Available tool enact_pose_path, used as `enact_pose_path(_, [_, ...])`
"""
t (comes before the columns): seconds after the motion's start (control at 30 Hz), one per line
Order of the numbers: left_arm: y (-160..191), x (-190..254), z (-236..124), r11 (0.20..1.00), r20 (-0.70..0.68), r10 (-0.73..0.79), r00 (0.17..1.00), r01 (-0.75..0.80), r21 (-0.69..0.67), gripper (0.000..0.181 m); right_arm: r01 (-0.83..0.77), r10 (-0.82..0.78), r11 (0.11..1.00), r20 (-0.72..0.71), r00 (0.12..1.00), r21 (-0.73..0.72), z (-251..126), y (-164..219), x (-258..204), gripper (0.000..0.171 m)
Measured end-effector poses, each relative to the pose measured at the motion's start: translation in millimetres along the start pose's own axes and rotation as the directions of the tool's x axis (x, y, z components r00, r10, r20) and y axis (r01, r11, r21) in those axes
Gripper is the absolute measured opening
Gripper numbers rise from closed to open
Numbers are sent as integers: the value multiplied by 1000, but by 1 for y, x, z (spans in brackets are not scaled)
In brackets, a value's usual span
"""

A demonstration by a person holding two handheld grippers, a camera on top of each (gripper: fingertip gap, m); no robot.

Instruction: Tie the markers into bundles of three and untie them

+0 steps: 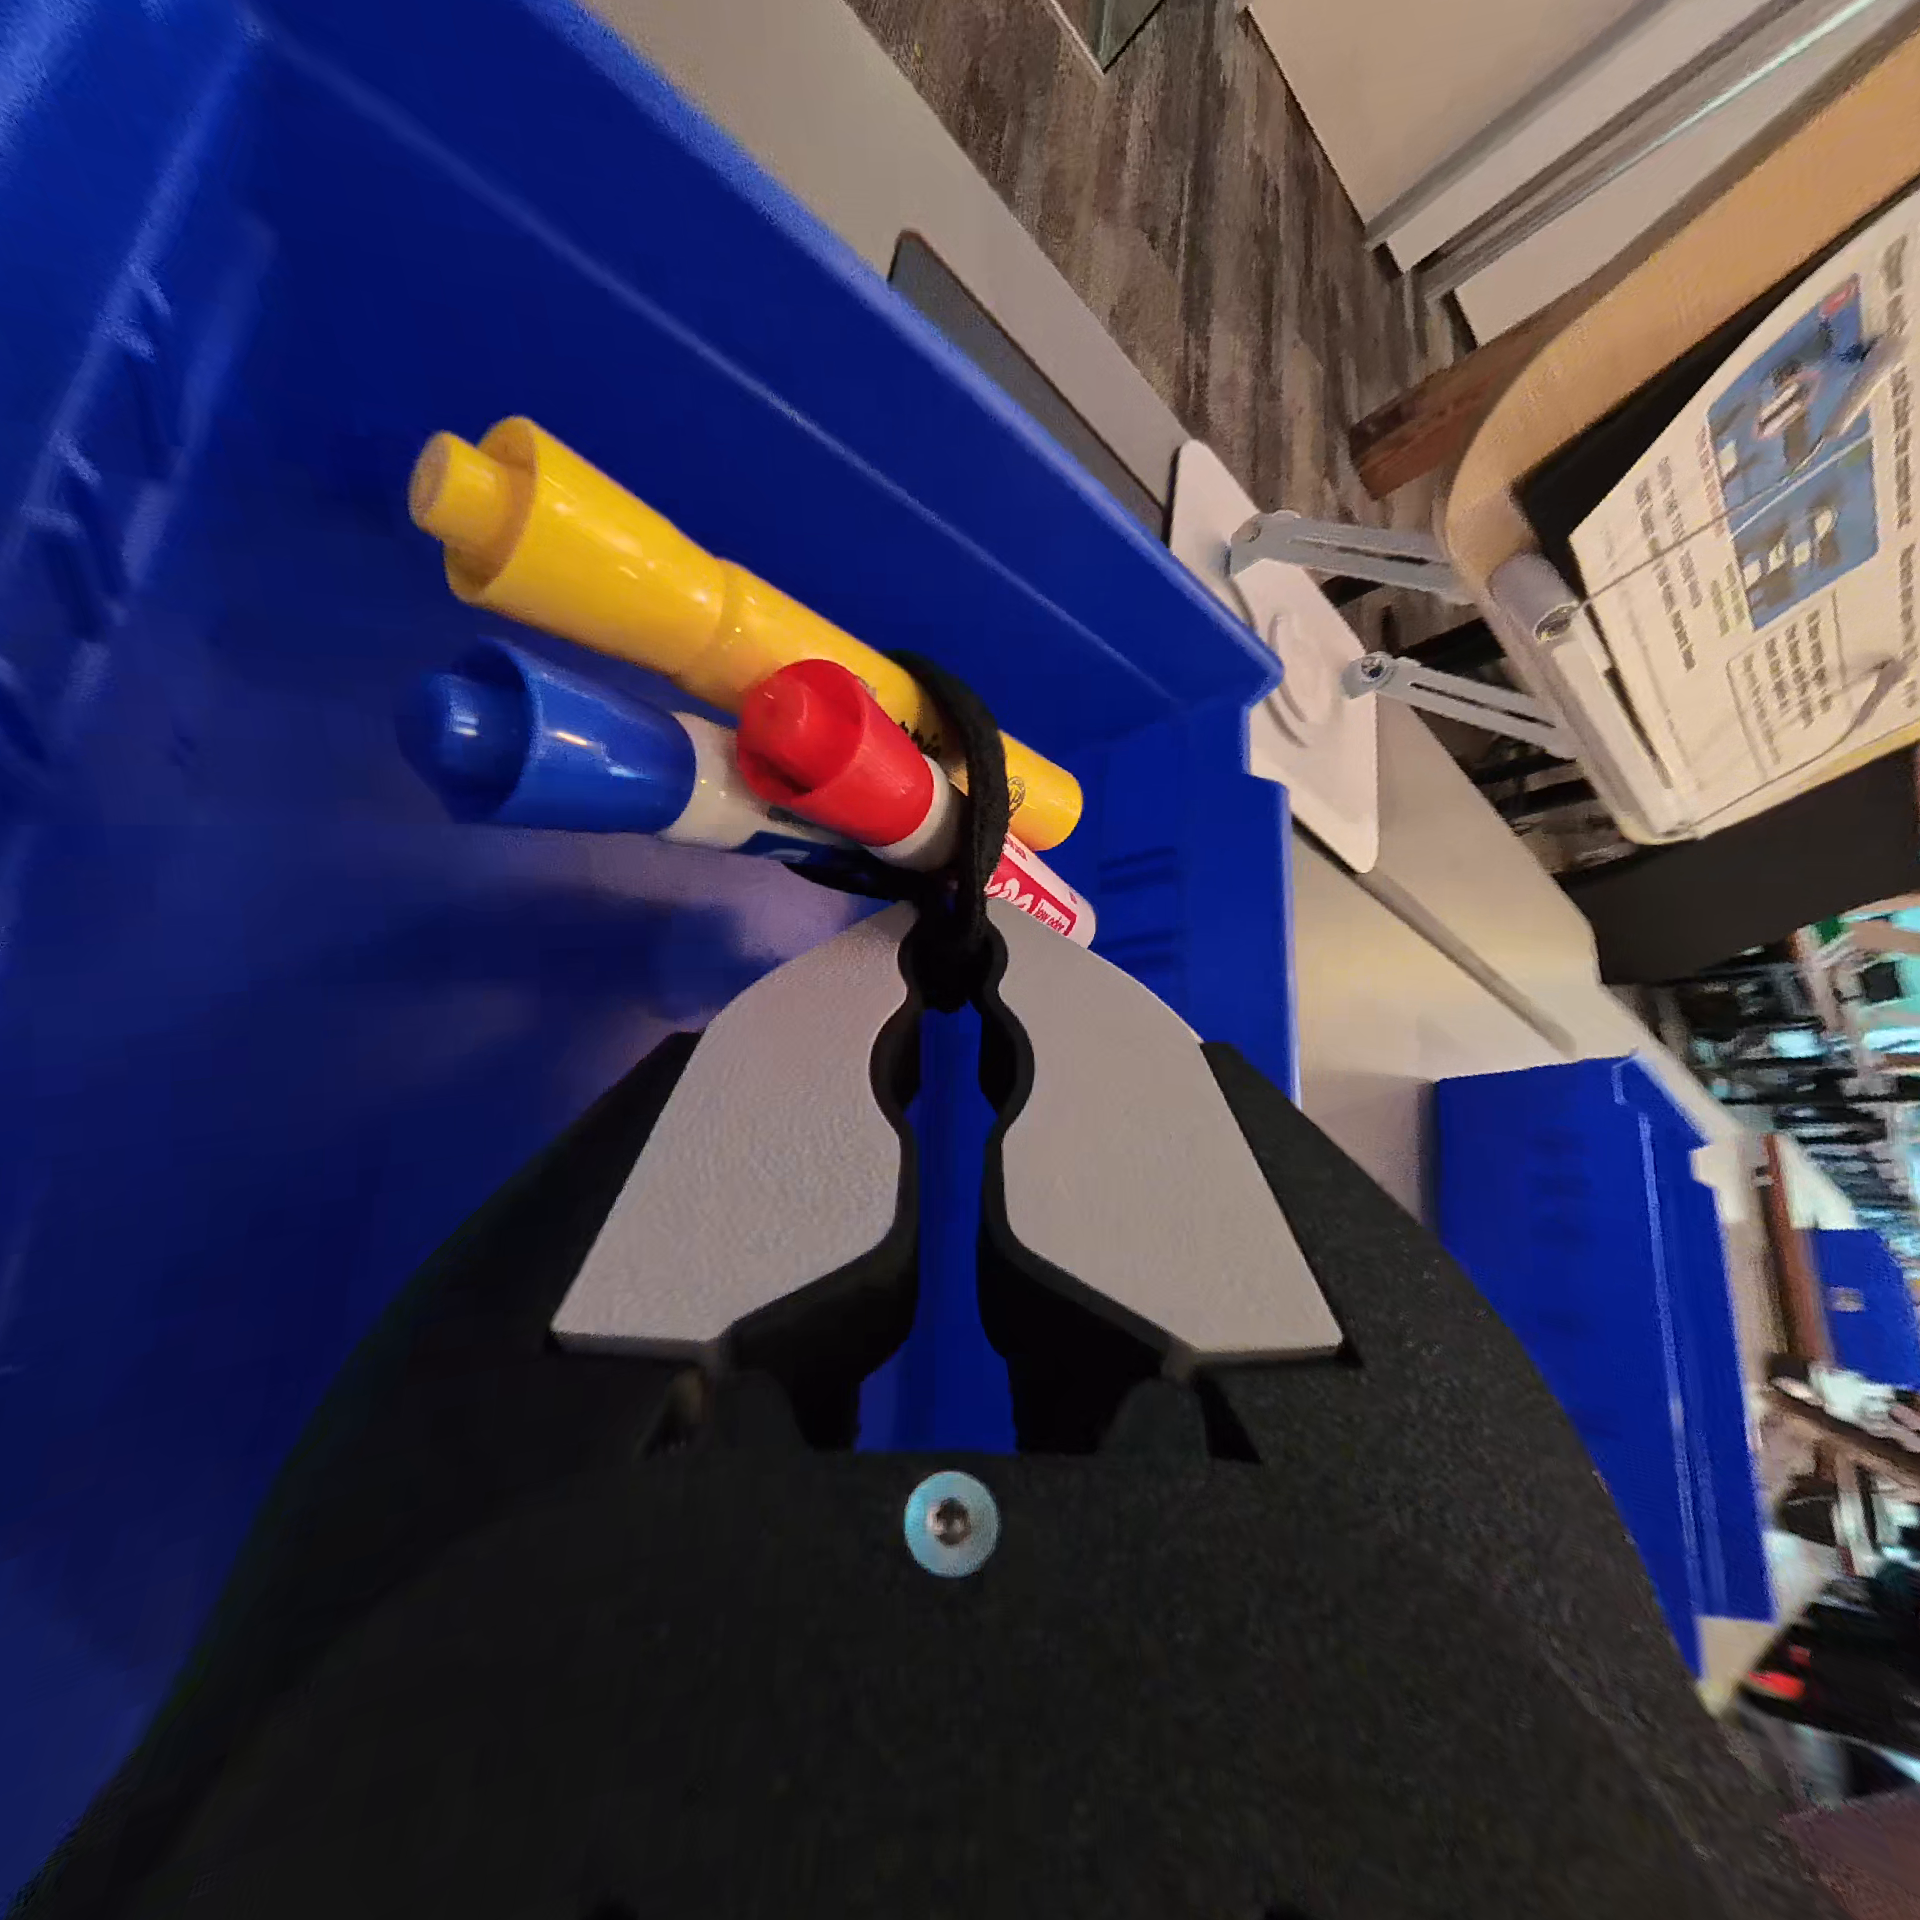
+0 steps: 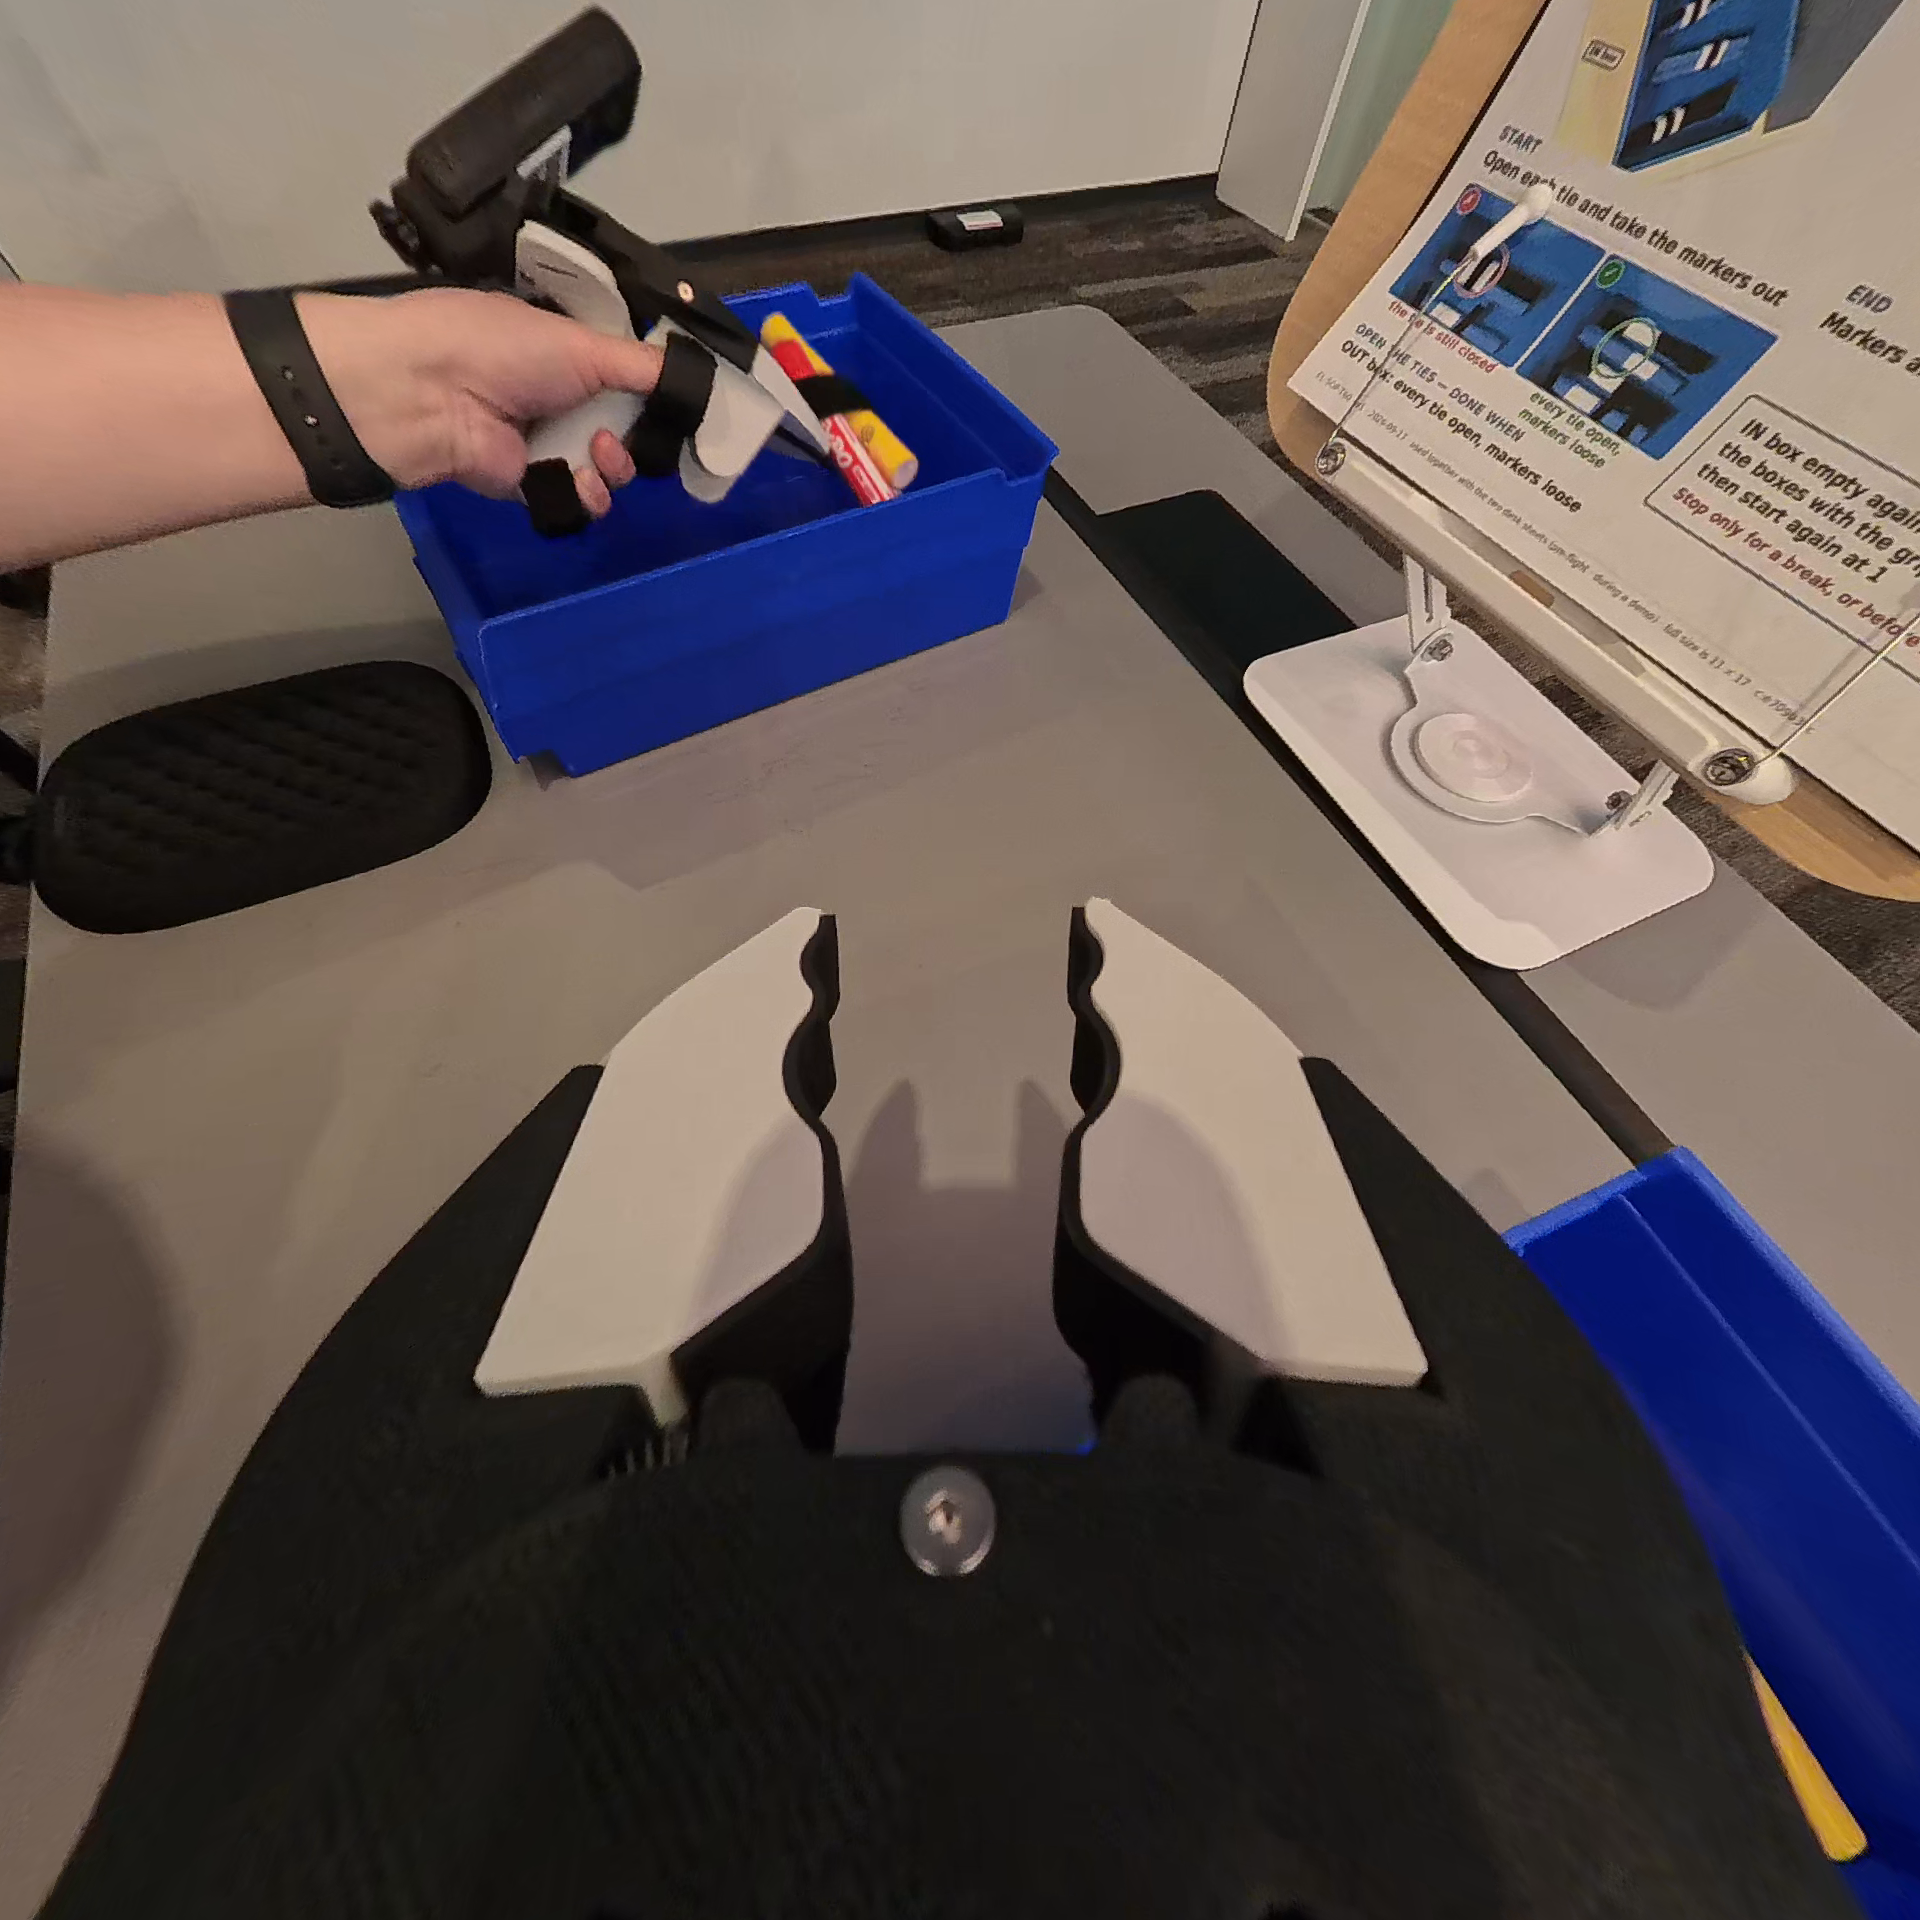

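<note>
Left tongs pinching black tie, right tongs empty

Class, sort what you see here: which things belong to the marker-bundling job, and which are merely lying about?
Part of the job:
- yellow, blue and red markers
- black cord tie
- left gripper, shut on the tie
- open right gripper
- blue plastic bin

Lying about:
- black padded oval case
- white stand base
</note>
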State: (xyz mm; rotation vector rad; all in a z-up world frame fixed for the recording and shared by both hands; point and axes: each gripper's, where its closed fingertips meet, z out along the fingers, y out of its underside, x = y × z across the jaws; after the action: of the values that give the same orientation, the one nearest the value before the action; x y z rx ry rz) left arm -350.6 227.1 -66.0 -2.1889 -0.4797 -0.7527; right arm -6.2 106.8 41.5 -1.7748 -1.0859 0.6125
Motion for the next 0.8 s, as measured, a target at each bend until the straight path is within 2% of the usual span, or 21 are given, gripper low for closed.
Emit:
enact_pose_path(0.1, [-7, 1, -10, 995, 23, 103, 994, -104, 7, 6, -5, 5, 1000, 3, 1000, -8, 3, 3, 1, 43])
enact_pose_path(0.23, [-11, -3, -20, 986, 37, 168, 985, -168, 6, 6, -9, 10, 1000, 15, 1000, -28, 10, 9, 0, 43])
enact_pose_path(0.37, [-11, 1, -30, 976, -1, 220, 976, -220, 6, 6, 3, -1, 999, 35, 999, -52, 21, 16, -4, 43])
enact_pose_path(0.5, [-10, 7, -40, 943, -14, 334, 943, -334, -13, 5, 16, -11, 997, 69, 998, -71, 36, 24, -12, 43])
enact_pose_path(0.63, [5, 11, -42, 928, -58, 357, 932, -361, -93, 5, 19, -9, 995, 93, 996, -101, 50, 31, -19, 43])
enact_pose_path(0.73, [26, 4, -35, 921, -74, 318, 945, -326, -213, 5, 25, -13, 992, 100, 995, -122, 58, 36, -23, 44])
enact_pose_path(0.8, [40, -4, -30, 888, -70, 325, 943, -329, -321, 5, 28, -15, 991, 104, 995, -129, 60, 37, -25, 44])
